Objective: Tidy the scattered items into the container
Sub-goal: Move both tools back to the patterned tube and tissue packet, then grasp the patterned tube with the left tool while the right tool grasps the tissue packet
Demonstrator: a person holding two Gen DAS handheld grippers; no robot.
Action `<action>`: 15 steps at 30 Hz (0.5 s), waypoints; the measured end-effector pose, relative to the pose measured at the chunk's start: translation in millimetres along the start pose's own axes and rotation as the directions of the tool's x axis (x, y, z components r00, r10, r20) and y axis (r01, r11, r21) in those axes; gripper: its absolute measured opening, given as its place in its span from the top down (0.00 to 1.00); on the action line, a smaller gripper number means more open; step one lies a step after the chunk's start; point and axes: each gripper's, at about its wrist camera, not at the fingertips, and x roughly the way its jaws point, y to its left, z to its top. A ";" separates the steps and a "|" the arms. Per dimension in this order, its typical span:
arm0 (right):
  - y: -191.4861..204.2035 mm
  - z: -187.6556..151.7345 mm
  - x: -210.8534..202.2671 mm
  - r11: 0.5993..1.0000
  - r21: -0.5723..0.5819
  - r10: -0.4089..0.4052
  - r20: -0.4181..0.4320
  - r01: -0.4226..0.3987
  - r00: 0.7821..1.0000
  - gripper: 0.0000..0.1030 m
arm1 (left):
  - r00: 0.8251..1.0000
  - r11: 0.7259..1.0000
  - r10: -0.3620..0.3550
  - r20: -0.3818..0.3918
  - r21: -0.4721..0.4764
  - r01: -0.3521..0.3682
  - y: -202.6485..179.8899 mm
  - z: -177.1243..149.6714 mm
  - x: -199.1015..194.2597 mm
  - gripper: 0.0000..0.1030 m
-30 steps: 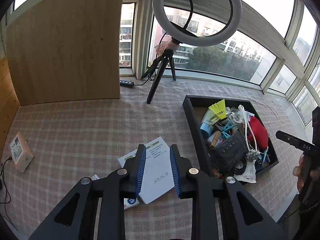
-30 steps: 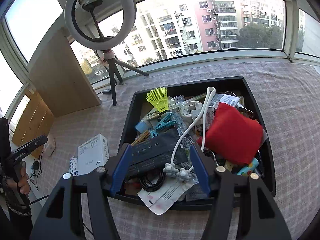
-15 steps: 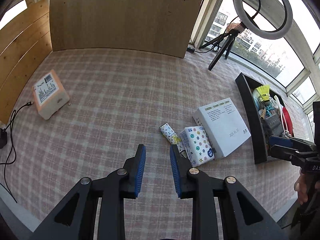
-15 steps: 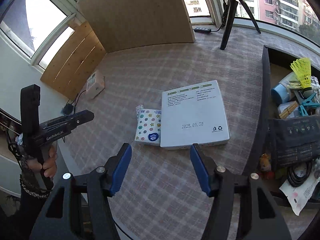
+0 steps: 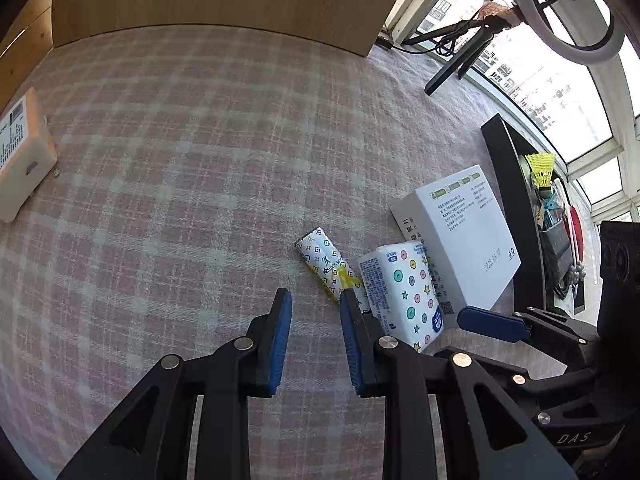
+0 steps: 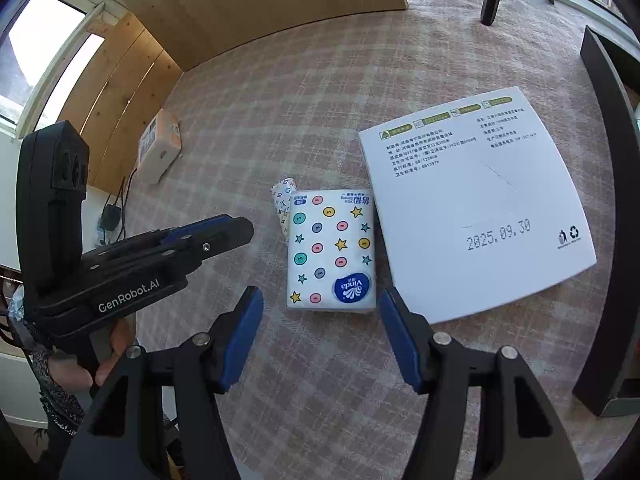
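Right wrist: tissue pack (image 6: 331, 250) lengthwise.

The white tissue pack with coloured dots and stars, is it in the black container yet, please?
Out. The white dotted tissue pack lies on the checked cloth beside the black container.

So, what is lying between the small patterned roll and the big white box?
The tissue pack with stars and dots lies between the patterned roll and the white box, touching or nearly touching both. The right wrist view shows it best.
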 end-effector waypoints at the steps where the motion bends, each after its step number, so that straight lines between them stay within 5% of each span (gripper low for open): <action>1: 0.8 3.0 1.5 1.000 -0.009 -0.017 -0.001 0.017 1.000 0.42 | 1.000 1.000 -0.005 -0.010 -0.012 0.005 -0.3 3.4 4.8 0.77; 15: 19.3 26.0 24.7 0.950 -0.232 -0.217 -0.011 0.209 0.976 0.41 | 0.997 0.999 0.006 -0.078 -0.032 -0.009 -15.8 27.2 38.3 0.72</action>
